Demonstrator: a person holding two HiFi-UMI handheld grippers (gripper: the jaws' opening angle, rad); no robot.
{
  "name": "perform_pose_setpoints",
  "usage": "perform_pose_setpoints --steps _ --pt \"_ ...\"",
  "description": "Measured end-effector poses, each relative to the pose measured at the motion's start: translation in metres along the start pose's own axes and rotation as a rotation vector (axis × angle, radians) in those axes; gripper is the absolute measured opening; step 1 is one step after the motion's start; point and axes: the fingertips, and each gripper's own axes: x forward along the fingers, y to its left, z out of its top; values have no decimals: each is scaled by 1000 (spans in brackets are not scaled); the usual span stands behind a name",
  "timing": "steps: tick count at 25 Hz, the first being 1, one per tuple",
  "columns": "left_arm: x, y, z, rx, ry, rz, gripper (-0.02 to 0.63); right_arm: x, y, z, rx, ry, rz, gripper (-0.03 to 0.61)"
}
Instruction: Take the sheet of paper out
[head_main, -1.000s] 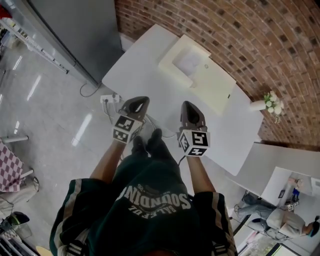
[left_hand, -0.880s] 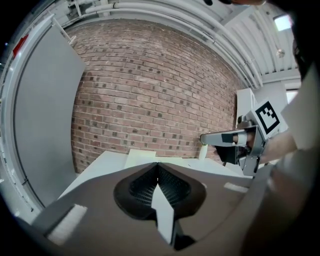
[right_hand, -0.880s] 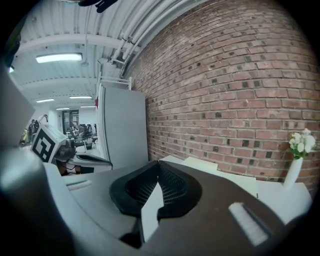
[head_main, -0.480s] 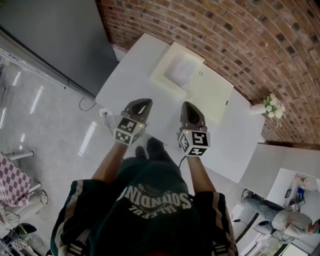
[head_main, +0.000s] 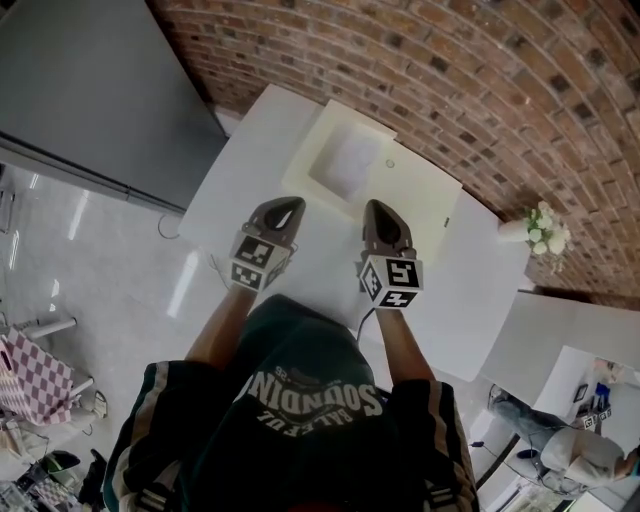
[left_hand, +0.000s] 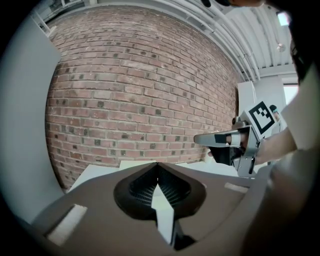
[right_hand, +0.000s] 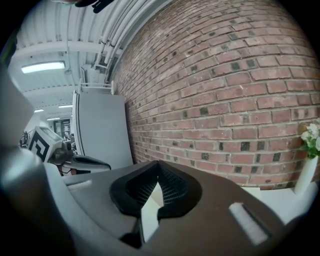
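White and flat, the sheet of paper (head_main: 345, 163) lies in the sunken tray of a cream machine (head_main: 415, 195), which stands on the far part of a white table (head_main: 250, 170) close against the brick wall (head_main: 480, 80). From my left claw (head_main: 287, 205) the sheet is at about one o'clock, and from my right claw (head_main: 376, 208) at about eleven. Both claws hang above the near half of the table, side by side and apart from each other, short of the machine and touching nothing. Each is clenched. In the left gripper view the two ribbed pads (left_hand: 173, 185) meet at their tips with nothing between them, only a pale sliver showing through the gap lower down. In the right gripper view it is the same, tips together and empty. Both claws point toward the wall and a little downward. Each camera catches the other claw: the right one sits at three o'clock in the left gripper view, the left one at nine o'clock in the right gripper view. At three o'clock from the machine, at the table's right end, a white vase of small flowers (head_main: 540, 222) stands by the wall. At ten o'clock a tall grey cabinet (head_main: 90, 90) meets the brick, and a glossy pale floor (head_main: 110, 270) spreads out at nine o'clock.
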Motion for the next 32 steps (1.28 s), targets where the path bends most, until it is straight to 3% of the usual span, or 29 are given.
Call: perform_pose_setpoints --steps 17,32 --pt "61 12 10 8 34 -103 11 36 -32 -4 58 31 -64 0" --pt "107 34 -2 -22 91 -128 11 79 -62 -16 89 91 -83 0"
